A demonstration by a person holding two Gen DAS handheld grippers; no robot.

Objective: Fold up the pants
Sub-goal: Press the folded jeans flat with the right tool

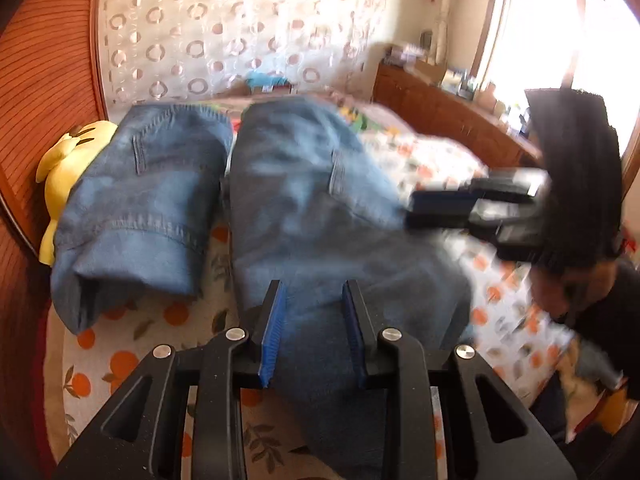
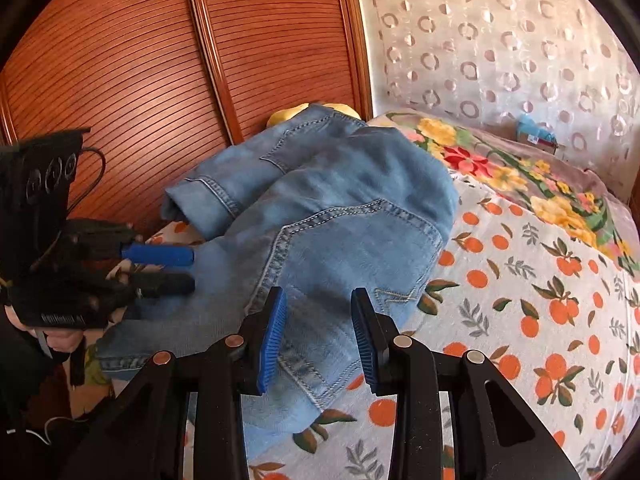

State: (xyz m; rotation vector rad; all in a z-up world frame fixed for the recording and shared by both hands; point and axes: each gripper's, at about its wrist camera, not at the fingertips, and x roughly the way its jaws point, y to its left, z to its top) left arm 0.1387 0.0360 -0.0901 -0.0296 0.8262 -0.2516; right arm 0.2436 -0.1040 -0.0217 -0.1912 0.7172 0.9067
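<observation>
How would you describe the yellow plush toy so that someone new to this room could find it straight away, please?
Start at the bed with the orange-print sheet and follow it to the slatted wooden wardrobe doors. The yellow plush toy is wedged there, partly under the folded jeans. It is the only bright yellow, soft, rounded thing beside all that blue denim.

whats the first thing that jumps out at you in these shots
The blue jeans spread over the orange-print bedsheet grab the eye first, next to a second folded pair that lies against a yellow plush toy by the wooden wardrobe. Next come the two black tools with blue pads: the left hand-held gripper and the right hand-held gripper, both open above the denim.
</observation>
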